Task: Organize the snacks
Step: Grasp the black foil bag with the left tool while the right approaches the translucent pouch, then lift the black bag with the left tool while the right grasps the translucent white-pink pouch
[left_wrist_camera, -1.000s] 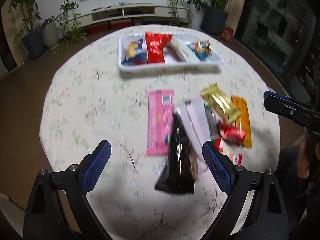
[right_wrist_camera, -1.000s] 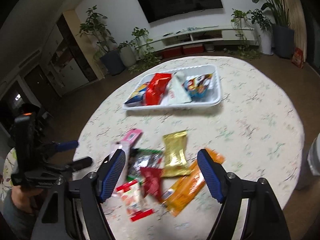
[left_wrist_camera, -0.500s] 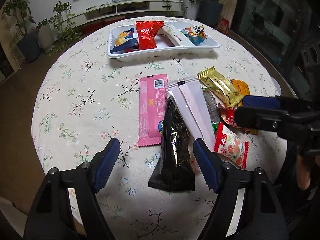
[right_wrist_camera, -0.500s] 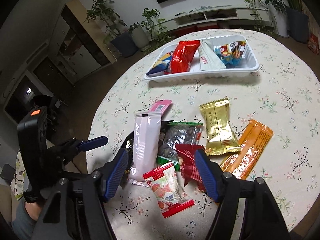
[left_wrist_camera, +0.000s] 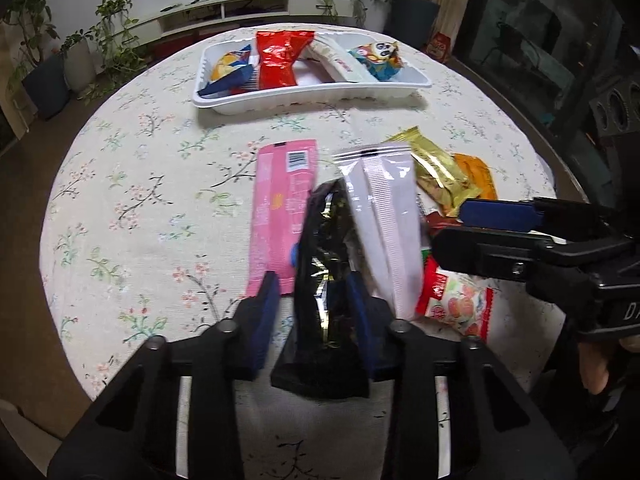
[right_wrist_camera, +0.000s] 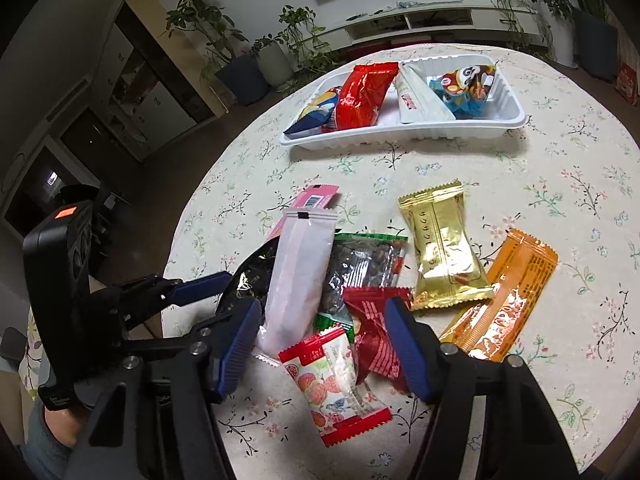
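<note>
My left gripper (left_wrist_camera: 316,300) has its jaws closed in on both sides of a black snack packet (left_wrist_camera: 326,280) that lies on the flowered tablecloth; whether the pads press it is unclear. The packet also shows in the right wrist view (right_wrist_camera: 250,276). A pale pink pouch (left_wrist_camera: 386,220) and a pink bar (left_wrist_camera: 280,208) lie beside it. My right gripper (right_wrist_camera: 324,348) is open over a strawberry candy packet (right_wrist_camera: 334,384) and a dark red packet (right_wrist_camera: 376,328). A white tray (left_wrist_camera: 320,94) at the far side holds several snacks.
A gold packet (right_wrist_camera: 444,252), an orange packet (right_wrist_camera: 508,296) and a green-edged packet (right_wrist_camera: 360,268) lie in the pile on the right. The round table's edge is near my grippers. Potted plants (right_wrist_camera: 240,60) and a TV shelf (left_wrist_camera: 248,4) stand behind.
My left gripper moved down and forward and narrowed its jaws around the black packet. My right gripper dropped lower over the pile and stayed open.
</note>
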The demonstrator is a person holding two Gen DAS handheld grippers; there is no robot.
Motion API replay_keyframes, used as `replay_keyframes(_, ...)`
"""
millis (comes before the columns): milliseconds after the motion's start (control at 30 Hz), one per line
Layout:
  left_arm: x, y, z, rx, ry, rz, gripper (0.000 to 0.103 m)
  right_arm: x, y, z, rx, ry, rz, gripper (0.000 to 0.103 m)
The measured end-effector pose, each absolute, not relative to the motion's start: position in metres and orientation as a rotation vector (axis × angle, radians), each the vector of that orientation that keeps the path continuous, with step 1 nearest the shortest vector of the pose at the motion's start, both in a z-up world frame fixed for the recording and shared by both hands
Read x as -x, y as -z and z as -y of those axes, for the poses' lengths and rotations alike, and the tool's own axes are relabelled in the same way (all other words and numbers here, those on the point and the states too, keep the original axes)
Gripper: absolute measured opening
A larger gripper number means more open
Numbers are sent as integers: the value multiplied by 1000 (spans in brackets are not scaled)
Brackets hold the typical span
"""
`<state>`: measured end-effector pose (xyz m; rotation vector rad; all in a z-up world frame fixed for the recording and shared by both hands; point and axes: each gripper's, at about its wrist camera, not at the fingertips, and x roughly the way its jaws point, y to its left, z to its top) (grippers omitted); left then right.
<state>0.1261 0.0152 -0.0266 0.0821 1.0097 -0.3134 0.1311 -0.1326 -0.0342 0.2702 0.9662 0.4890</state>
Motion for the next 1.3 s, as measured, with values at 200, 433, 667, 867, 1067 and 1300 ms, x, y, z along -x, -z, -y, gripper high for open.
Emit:
replay_keyframes(200, -125, 26, -19, -56, 338, -997, 23, -137, 37, 129, -310, -503, -984, 67)
replay_keyframes(433, -120, 23, -27, -27, 353, -994, 22, -145, 37, 106, -260, -513, -1000, 67)
replay_keyframes(667, -119, 26, -32, -6, 363, -994, 17, -147, 40, 89, -145, -516, -1009, 26)
replay_keyframes(867, -116, 22, -36, 19, 365, -983, 15, -144, 37, 101, -206, -524, -985, 14)
replay_keyframes(1067, -113, 17, -42, 54, 366, -975, 15, -140, 22, 116, -278, -537, -940, 14)
replay_keyframes(1300, -105, -4, -57, 106, 360, -932, 15, -137, 9, 131, -364, -571, -892, 14)
